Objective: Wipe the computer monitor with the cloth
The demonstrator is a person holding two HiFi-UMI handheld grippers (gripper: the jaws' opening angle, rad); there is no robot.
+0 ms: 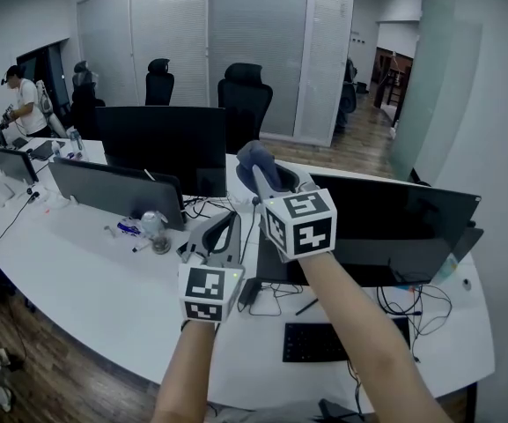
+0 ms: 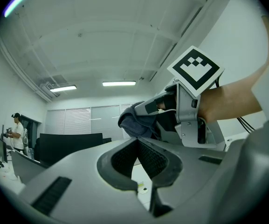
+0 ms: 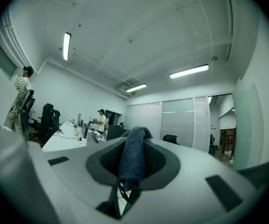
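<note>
Aloft, cloth [image 1: 255, 159] in right claw [image 1: 267, 176] near monitor [image 1: 394, 223] edge (left claw [image 1: 227, 232] closed)

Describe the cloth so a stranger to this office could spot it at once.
Start at the long white desk and find the dark monitor standing behind the black keyboard. Near that monitor's top left corner, the right tongs pinch the cloth: a bunched blue-grey wad, the only soft thing there, while the left tongs are shut on nothing.
</note>
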